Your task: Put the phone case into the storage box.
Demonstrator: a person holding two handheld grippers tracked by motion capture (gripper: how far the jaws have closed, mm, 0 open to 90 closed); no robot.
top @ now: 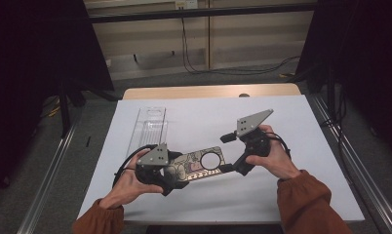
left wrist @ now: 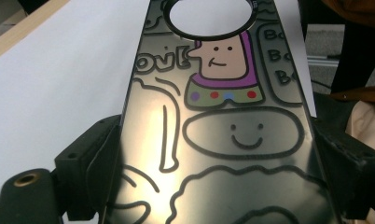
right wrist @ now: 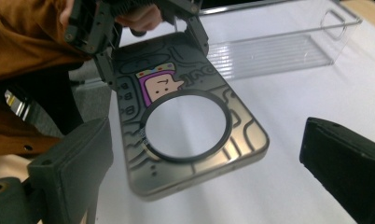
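A dark glossy phone case with cartoon drawings and a round cut-out is held just above the white sheet. My left gripper is shut on its near end, one jaw pressing on each long edge. In the left gripper view the case runs away between the jaws of my left gripper. My right gripper stands open at the case's other end. In the right gripper view the cut-out end lies between the wide-apart jaws of my right gripper, touching neither, and the left gripper grips the far end.
A clear plastic tray lies on the white sheet behind my left hand, also seen as the tray in the right gripper view. The wooden table edge shows at the back. Dark curtains and metal rails flank the table.
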